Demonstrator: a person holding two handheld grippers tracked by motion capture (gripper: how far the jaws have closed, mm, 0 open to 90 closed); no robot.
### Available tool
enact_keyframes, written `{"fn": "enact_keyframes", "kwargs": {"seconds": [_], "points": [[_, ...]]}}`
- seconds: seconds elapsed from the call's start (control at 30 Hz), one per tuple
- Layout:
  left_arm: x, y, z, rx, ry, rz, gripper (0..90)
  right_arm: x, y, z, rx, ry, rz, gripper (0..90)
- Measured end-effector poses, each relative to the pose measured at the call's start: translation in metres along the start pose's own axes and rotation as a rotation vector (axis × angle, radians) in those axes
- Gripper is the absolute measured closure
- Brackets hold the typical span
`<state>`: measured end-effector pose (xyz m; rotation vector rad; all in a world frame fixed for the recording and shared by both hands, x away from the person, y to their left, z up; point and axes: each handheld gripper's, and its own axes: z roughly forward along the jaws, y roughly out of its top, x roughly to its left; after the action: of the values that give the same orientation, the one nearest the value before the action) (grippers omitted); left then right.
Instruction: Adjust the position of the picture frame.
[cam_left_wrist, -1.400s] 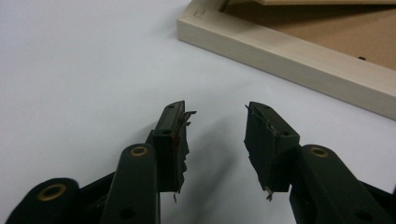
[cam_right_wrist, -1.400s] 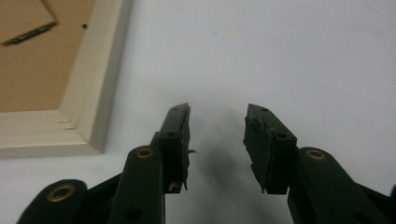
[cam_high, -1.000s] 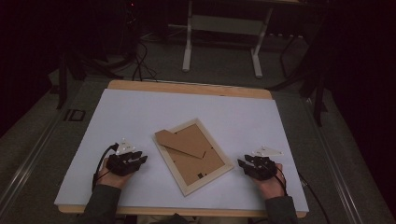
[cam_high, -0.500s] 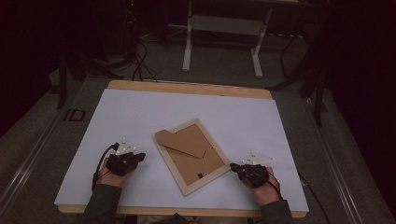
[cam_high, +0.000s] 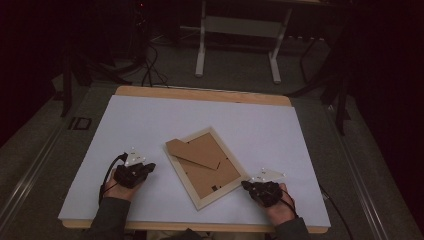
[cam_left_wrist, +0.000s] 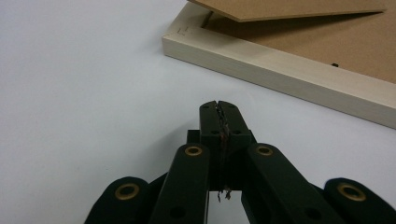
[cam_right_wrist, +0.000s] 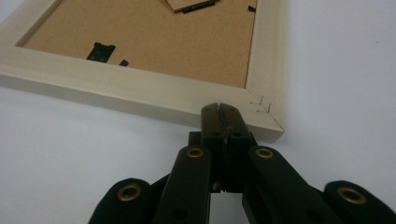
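one picture frame (cam_high: 206, 167) lies face-down in the middle of the bench (cam_high: 150, 117), cardboard back up, its prop stand (cam_high: 195, 151) folded over the upper part. two small black clips (cam_right_wrist: 99, 50) show on the backing in the right gripper view.

two grippers in play. left hand-held gripper (cam_high: 148, 168) sits on the white surface just beside the frame's left edge, jaws pinched right together on nothing; in its own view (cam_left_wrist: 218, 106) the tips are near the pale wood, not touching. right hand-held gripper (cam_high: 245, 184) is at the near right corner, jaws also squeezed tight and empty, tips (cam_right_wrist: 219, 109) right up against the wooden rim, contact hard to call.

looks like the approach step, both sides lining up on the frame. next move, i'd say: jaws must spread before any grab on that rim, or else nudge it with closed tips.
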<state>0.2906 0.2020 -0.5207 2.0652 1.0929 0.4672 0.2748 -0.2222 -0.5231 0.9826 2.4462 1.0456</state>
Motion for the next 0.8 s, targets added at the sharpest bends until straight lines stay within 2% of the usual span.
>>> {"fn": "enact_keyframes", "kwargs": {"seconds": [0.2,0.37,0.57,0.7,0.77,0.8], "points": [[0.0,0.0,0.001,0.004,-0.002,0.003,90.0,-0.002,0.001,0.001,-0.015,-0.01,0.016,90.0],[0.0,0.001,0.002,0.008,-0.002,0.002,90.0,-0.008,0.0,0.002,-0.007,-0.024,0.038,90.0],[0.002,0.001,0.004,0.013,-0.003,-0.003,90.0,-0.012,0.007,0.009,0.001,-0.054,0.035,90.0],[0.008,0.002,0.006,0.014,-0.002,-0.034,90.0,-0.019,0.013,0.015,0.01,-0.062,0.051,90.0],[0.008,0.002,0.006,0.014,-0.002,-0.034,90.0,-0.02,0.015,0.016,0.013,-0.066,0.054,90.0],[0.012,0.003,0.007,0.018,-0.002,-0.05,90.0,-0.02,0.015,0.016,0.013,-0.066,0.054,90.0]]}}
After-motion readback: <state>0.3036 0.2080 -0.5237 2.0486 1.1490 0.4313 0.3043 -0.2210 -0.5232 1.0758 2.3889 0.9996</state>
